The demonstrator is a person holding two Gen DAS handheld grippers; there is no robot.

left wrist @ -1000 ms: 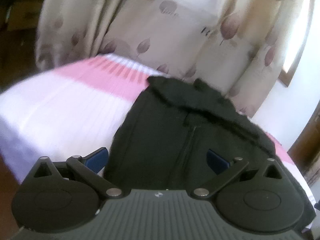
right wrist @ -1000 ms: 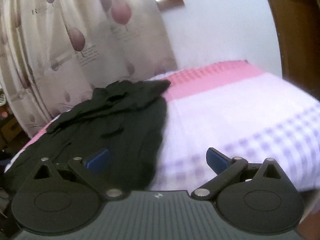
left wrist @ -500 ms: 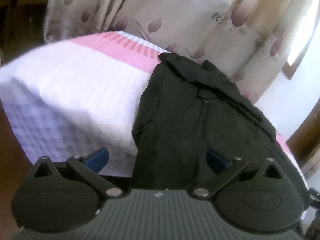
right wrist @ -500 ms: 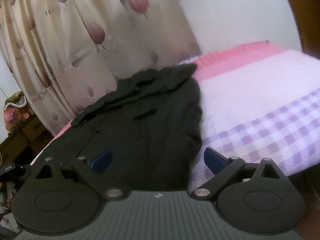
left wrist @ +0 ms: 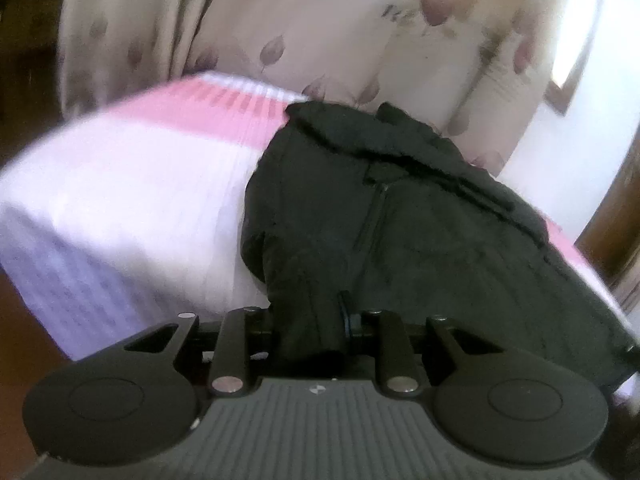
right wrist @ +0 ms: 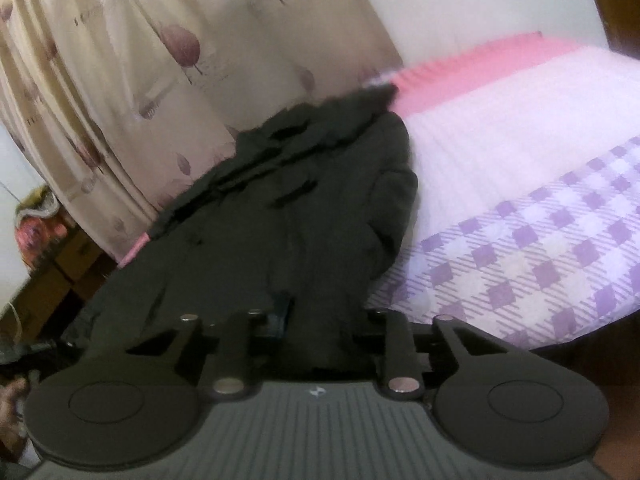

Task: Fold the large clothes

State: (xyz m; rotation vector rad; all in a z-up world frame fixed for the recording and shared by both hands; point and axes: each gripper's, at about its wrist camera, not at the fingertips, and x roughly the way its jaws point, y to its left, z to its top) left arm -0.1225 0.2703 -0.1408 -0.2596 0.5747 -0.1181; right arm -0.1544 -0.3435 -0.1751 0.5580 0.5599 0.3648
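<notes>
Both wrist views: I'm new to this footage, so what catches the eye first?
A big black jacket sprawls over the bed, collar toward the leaf-print curtain. Both the left claw and the right claw are shut on its near hem. Purple checks cover the bed's near edge.

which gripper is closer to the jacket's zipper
Left. The left gripper is shut on the jacket hem beside the zipper; the right gripper grips the hem farther off, near the jacket's side edge.

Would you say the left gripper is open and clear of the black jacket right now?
No, the left gripper is closed on the hem of the black jacket.
</notes>
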